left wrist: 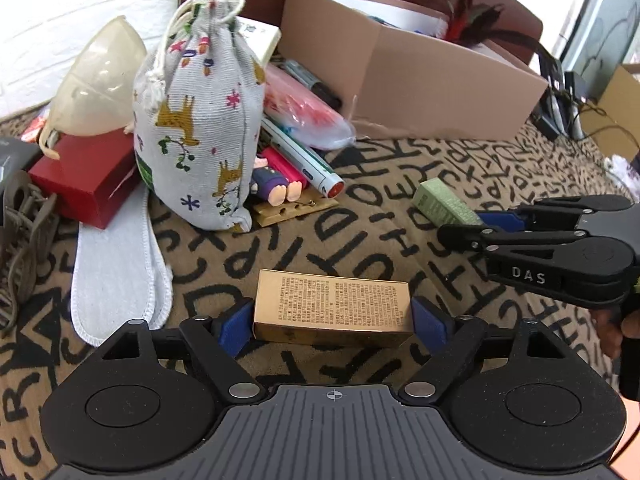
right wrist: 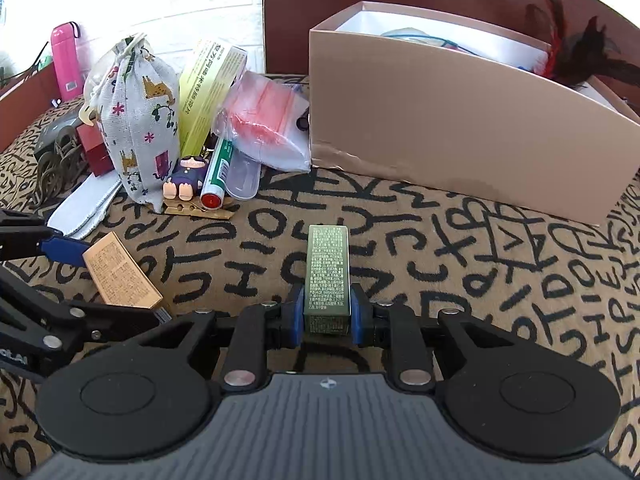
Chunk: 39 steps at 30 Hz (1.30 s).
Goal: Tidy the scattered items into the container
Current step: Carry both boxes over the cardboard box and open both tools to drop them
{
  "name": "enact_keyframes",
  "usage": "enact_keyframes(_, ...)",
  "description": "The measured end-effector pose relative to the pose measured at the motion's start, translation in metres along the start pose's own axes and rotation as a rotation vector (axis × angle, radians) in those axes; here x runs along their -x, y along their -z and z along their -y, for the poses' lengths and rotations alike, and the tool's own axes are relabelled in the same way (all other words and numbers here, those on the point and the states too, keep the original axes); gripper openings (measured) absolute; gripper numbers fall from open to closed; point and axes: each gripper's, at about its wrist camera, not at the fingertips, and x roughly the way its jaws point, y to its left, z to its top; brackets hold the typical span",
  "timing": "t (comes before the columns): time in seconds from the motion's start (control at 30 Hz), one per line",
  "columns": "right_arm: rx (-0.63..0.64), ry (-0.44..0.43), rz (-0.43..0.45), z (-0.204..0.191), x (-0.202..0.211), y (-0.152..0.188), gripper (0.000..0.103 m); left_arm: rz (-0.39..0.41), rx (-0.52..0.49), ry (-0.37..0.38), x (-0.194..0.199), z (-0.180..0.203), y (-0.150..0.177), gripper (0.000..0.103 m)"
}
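My left gripper [left wrist: 334, 326] is shut on a gold box [left wrist: 334, 308] held crosswise between its blue pads, low over the patterned cloth. My right gripper [right wrist: 327, 316] is shut on a green box [right wrist: 327, 272] that points forward. In the left wrist view the right gripper [left wrist: 480, 224] and green box [left wrist: 444, 202] show at the right. In the right wrist view the left gripper [right wrist: 120, 284] and gold box [right wrist: 122, 272] show at the left. The open cardboard box [right wrist: 460, 128] stands ahead to the right, also in the left wrist view [left wrist: 420, 88].
A pile lies left of the box: a printed drawstring bag [left wrist: 200, 120], red-filled plastic bag [right wrist: 268, 120], marker [right wrist: 218, 172], doll on a clothespin [right wrist: 186, 184], yellow-green box [right wrist: 208, 92], red box [left wrist: 84, 176], white insole [left wrist: 116, 264], clear bowl [left wrist: 100, 84]. Cables lie far right [left wrist: 568, 104].
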Motion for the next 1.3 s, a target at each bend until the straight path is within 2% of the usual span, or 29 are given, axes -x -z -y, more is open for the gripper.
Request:
enact_keyframes(0.1, -0.015, 0.013, 0.008, -0.002, -0.002, 0.000, 0.027, 0.010, -0.014, -0.028, -0.004, 0.007, -0.001, 0.090)
enact_keyframes(0.13, -0.008, 0.014, 0.010, -0.002, -0.006, 0.000, 0.027, 0.013, -0.025, -0.035, -0.005, 0.009, -0.001, 0.083)
enact_keyframes(0.23, 0.007, 0.010, 0.016, -0.002, -0.009, 0.001, 0.026, 0.018, -0.046, -0.047, -0.004, 0.011, 0.000, 0.082)
enact_keyframes(0.33, -0.021, -0.024, 0.007, 0.005, -0.005, -0.001, 0.025, 0.006, -0.025, -0.022, 0.001, 0.010, -0.002, 0.082)
enact_keyframes(0.43, -0.057, -0.057, 0.039, 0.016, 0.011, -0.004, 0.025, 0.029, -0.003, 0.045, 0.017, 0.013, -0.010, 0.082)
enact_keyframes(0.63, -0.072, -0.006, 0.167, 0.046, 0.050, -0.032, 0.025, 0.166, -0.068, 0.121, 0.046, 0.042, -0.066, 0.082)
enact_keyframes(0.7, -0.071, 0.032, 0.209, 0.059, 0.061, -0.044, 0.025, 0.205, -0.075, 0.157, 0.048, 0.054, -0.092, 0.082)
enact_keyframes(0.8, -0.074, 0.100, 0.274, 0.081, 0.075, -0.063, 0.025, 0.257, -0.093, 0.164, 0.044, 0.075, -0.128, 0.082)
enact_keyframes(0.9, -0.073, 0.177, 0.333, 0.103, 0.085, -0.082, 0.025, 0.297, -0.076, 0.182, 0.032, 0.093, -0.166, 0.082)
enact_keyframes(1.03, -0.093, 0.269, 0.375, 0.136, 0.085, -0.103, 0.025, 0.317, -0.048, 0.150, -0.002, 0.118, -0.211, 0.082)
enact_keyframes(1.17, -0.160, 0.277, 0.373, 0.174, 0.069, -0.114, 0.025, 0.277, -0.040, 0.152, -0.046, 0.132, -0.240, 0.082)
enact_keyframes(1.3, -0.211, 0.252, 0.341, 0.201, 0.044, -0.119, 0.026, 0.236, -0.061, 0.145, -0.081, 0.141, -0.251, 0.082)
